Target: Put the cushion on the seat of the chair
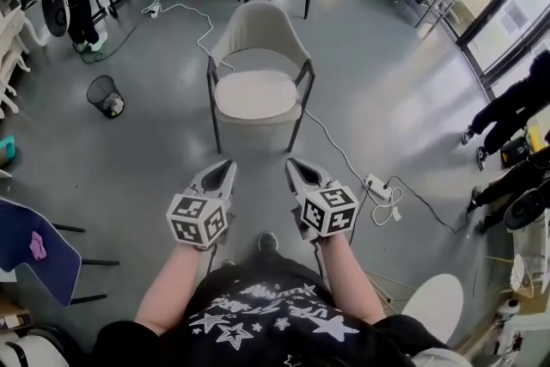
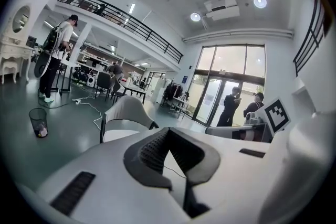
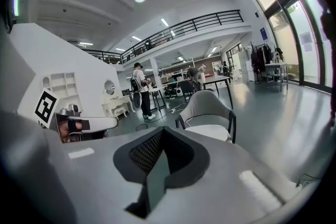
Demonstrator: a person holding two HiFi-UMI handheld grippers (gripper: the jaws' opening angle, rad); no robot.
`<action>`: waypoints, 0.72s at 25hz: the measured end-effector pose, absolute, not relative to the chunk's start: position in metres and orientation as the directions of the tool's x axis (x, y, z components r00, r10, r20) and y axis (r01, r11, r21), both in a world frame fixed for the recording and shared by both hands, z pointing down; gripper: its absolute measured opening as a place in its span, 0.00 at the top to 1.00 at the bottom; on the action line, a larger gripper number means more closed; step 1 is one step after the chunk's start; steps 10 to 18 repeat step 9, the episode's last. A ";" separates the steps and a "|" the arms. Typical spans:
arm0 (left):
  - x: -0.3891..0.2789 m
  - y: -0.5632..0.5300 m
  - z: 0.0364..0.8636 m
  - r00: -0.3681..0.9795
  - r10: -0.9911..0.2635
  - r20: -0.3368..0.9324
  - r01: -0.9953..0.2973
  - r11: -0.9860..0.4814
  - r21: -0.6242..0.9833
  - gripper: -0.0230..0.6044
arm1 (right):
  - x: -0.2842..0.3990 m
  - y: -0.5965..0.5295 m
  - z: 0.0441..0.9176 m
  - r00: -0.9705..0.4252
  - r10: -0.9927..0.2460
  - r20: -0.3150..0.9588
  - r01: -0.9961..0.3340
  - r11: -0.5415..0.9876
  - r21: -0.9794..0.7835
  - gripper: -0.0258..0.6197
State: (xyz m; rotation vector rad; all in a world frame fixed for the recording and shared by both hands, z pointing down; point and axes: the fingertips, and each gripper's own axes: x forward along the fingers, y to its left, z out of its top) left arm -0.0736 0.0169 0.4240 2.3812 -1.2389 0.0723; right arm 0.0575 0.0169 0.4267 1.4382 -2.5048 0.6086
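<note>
Cushion (image 1: 255,93), pale, rounded, on curved-backed chair (image 1: 258,26)

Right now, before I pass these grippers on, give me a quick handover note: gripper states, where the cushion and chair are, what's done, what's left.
Left gripper: shut, empty, held short of the chair.
Right gripper: shut, empty, beside the left one.
Chair: upright, straight ahead of both grippers.
Cushion: white, lying flat on the chair's seat.
Done: the cushion looks placed.
Left: probably nothing; maybe check that it sits square.
</note>
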 end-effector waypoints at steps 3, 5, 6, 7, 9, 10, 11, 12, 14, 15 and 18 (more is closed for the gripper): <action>-0.075 0.025 0.416 0.607 -0.761 0.229 -0.779 -0.513 0.361 0.95 | 0.058 0.027 0.421 -0.492 -0.796 0.353 -0.870 0.428 -0.245 0.96; -0.076 0.029 0.412 0.615 -0.758 0.218 -0.773 -0.525 0.355 0.95 | 0.057 0.033 0.414 -0.476 -0.818 0.323 -0.878 0.419 -0.231 0.96; -0.077 0.031 0.412 0.618 -0.756 0.215 -0.771 -0.529 0.355 0.95 | 0.056 0.036 0.410 -0.470 -0.829 0.303 -0.881 0.417 -0.223 0.96; -0.079 0.034 0.412 0.621 -0.754 0.214 -0.768 -0.533 0.354 0.95 | 0.055 0.039 0.407 -0.466 -0.837 0.286 -0.883 0.417 -0.217 0.96; -0.082 0.039 0.414 0.627 -0.749 0.215 -0.764 -0.539 0.354 0.95 | 0.051 0.044 0.403 -0.459 -0.849 0.262 -0.886 0.415 -0.208 0.96; -0.082 0.039 0.414 0.627 -0.749 0.215 -0.764 -0.539 0.354 0.95 | 0.051 0.044 0.403 -0.459 -0.849 0.262 -0.886 0.415 -0.208 0.96; -0.082 0.039 0.414 0.627 -0.749 0.215 -0.764 -0.539 0.354 0.95 | 0.051 0.044 0.403 -0.459 -0.849 0.262 -0.886 0.415 -0.208 0.96; -0.082 0.039 0.414 0.627 -0.749 0.215 -0.764 -0.539 0.354 0.95 | 0.051 0.044 0.403 -0.459 -0.849 0.262 -0.886 0.415 -0.208 0.96; -0.082 0.039 0.414 0.627 -0.749 0.215 -0.764 -0.539 0.354 0.95 | 0.051 0.044 0.403 -0.459 -0.849 0.262 -0.886 0.415 -0.208 0.96; -0.082 0.039 0.414 0.627 -0.749 0.215 -0.764 -0.539 0.354 0.95 | 0.051 0.044 0.403 -0.459 -0.849 0.262 -0.886 0.415 -0.208 0.96; -0.082 0.039 0.414 0.627 -0.749 0.215 -0.764 -0.539 0.354 0.95 | 0.051 0.044 0.403 -0.459 -0.849 0.262 -0.886 0.415 -0.208 0.96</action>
